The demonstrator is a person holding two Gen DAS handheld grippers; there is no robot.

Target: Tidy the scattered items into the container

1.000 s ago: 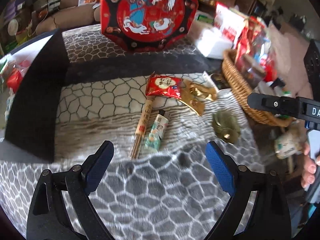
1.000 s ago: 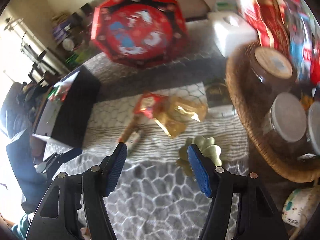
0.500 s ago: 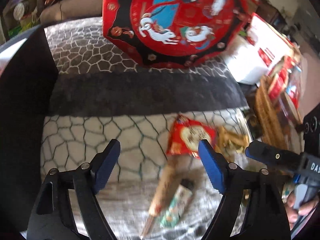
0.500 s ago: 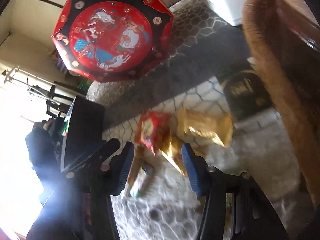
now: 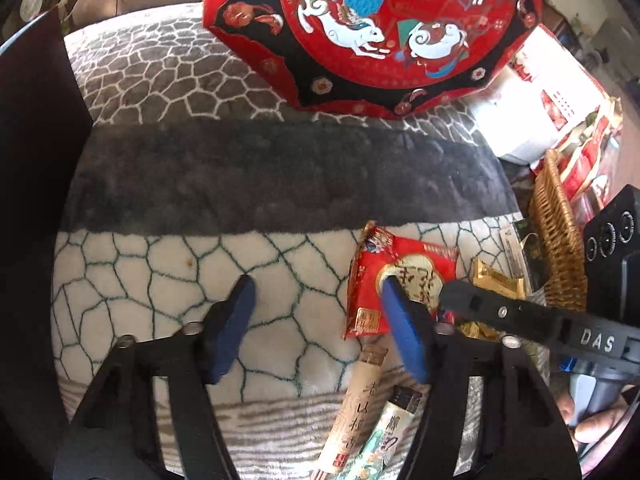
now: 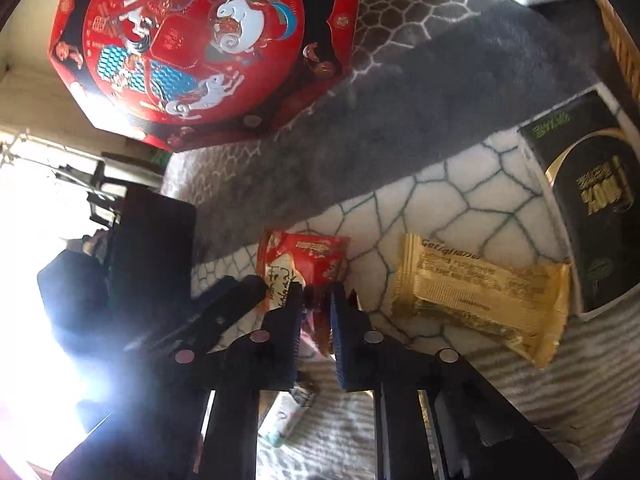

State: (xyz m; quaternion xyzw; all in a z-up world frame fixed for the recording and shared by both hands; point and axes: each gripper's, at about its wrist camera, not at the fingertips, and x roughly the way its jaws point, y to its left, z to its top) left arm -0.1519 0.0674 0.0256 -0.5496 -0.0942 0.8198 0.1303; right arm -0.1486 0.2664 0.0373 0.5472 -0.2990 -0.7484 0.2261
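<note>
Both grippers have dropped onto the red snack packet [image 6: 310,258] on the patterned blanket [image 5: 168,264], right gripper [image 6: 316,300] now pinching it, left gripper [image 5: 316,292] half-open and closing alongside, so lifting toward the wicker basket [image 5: 558,240] likely comes next.

My left gripper [image 5: 316,292] had black angular arms, round silver screws and blue padded fingers [image 5: 402,332]. My right gripper [image 6: 316,300] was built alike; its black arm read "DAS" in white, above a grey handle.
</note>
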